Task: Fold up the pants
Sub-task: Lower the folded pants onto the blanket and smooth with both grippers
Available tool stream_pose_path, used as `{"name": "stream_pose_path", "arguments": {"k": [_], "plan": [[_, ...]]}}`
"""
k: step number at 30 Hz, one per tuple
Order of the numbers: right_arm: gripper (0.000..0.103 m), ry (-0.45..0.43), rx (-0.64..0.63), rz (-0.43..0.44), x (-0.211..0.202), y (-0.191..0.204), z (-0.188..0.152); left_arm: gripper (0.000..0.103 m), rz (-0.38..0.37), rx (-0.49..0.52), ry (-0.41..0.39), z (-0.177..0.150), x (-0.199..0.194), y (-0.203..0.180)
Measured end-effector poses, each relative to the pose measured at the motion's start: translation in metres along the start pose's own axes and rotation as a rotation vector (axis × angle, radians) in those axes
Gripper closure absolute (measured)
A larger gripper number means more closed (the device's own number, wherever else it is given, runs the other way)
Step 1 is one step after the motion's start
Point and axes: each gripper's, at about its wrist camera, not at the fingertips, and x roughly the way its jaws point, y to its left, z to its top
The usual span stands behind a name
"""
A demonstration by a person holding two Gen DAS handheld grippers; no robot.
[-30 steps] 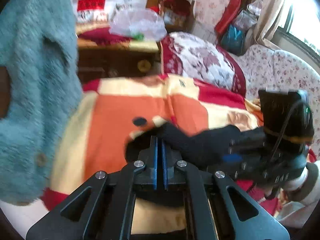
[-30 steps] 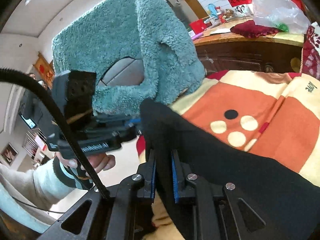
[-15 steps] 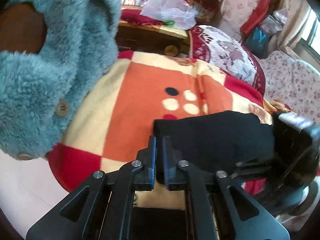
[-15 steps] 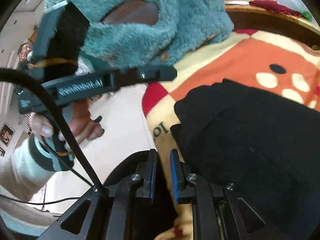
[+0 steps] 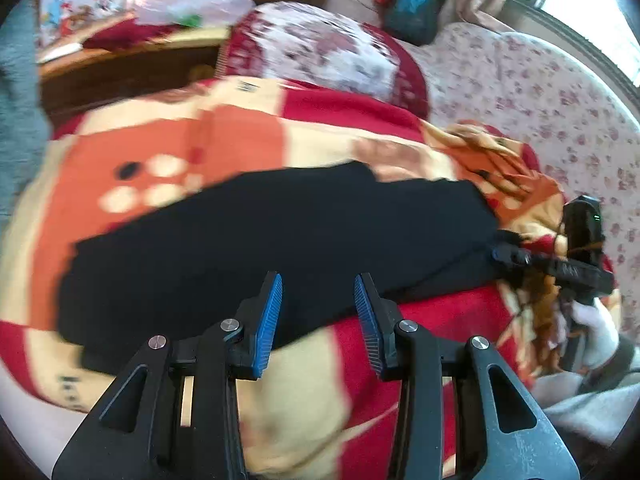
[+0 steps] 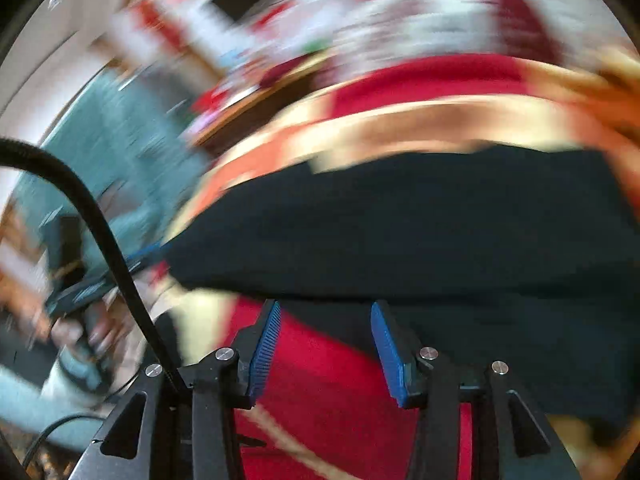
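Both claws seen wide, empty: left claw (image 5: 318, 312), right claw (image 6: 324, 340). Black pants (image 5: 260, 248) laid just beyond, flat on patterned blanket (image 5: 224, 140). Fabric judged soft, light, limp; best pinched at near hem corners. Right view blurred; seams, waistband not made out. Far end partly cut off.

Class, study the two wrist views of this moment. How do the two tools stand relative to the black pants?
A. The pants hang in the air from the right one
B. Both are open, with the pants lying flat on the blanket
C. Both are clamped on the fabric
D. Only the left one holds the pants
B: the left tool and the right tool both show blue pads spread apart, gripping nothing, and the black pants lie spread on the blanket.
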Motion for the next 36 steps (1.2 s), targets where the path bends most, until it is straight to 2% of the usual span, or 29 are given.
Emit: {"name": "stream_pose_path", "arguments": {"k": [2,3,5,9,12,14,18,25,30,32,36], "plan": [[0.056,-0.080,0.161,0.034,-0.024,-0.041,0.003,0.066,-0.046,-0.008,0.031,0.002,0.014,-0.017],[0.052,-0.096,0.210,0.024,-0.029,-0.054,0.006,0.066,-0.063,-0.011,0.045,0.003,0.021,-0.027],[0.052,-0.099,0.287,0.008,-0.031,-0.072,0.011,0.066,-0.084,-0.019,0.059,0.004,0.033,-0.042],[0.052,-0.119,0.429,0.068,-0.020,-0.102,0.017,0.066,-0.138,-0.033,0.098,0.005,0.052,-0.065],[0.052,-0.124,0.528,0.105,-0.009,-0.109,0.016,0.061,-0.159,-0.037,0.115,0.002,0.062,-0.075],[0.052,-0.139,0.538,0.109,-0.009,-0.113,0.017,0.058,-0.188,-0.064,0.128,0.000,0.070,-0.078],[0.052,-0.162,0.557,0.109,-0.010,-0.115,0.017,0.058,-0.238,-0.142,0.150,-0.005,0.086,-0.086],[0.052,-0.226,0.531,0.131,-0.007,-0.124,0.016,0.056,-0.228,-0.137,0.164,0.000,0.099,-0.101],[0.077,-0.280,0.523,0.147,-0.009,-0.131,0.014,0.055,-0.247,-0.156,0.194,0.006,0.108,-0.106],[0.081,-0.299,0.524,0.159,-0.010,-0.133,0.014,0.055,-0.237,-0.194,0.191,0.002,0.110,-0.106],[0.081,-0.294,0.529,0.175,-0.011,-0.131,0.014,0.055,-0.248,-0.307,0.163,-0.007,0.109,-0.106]]}}
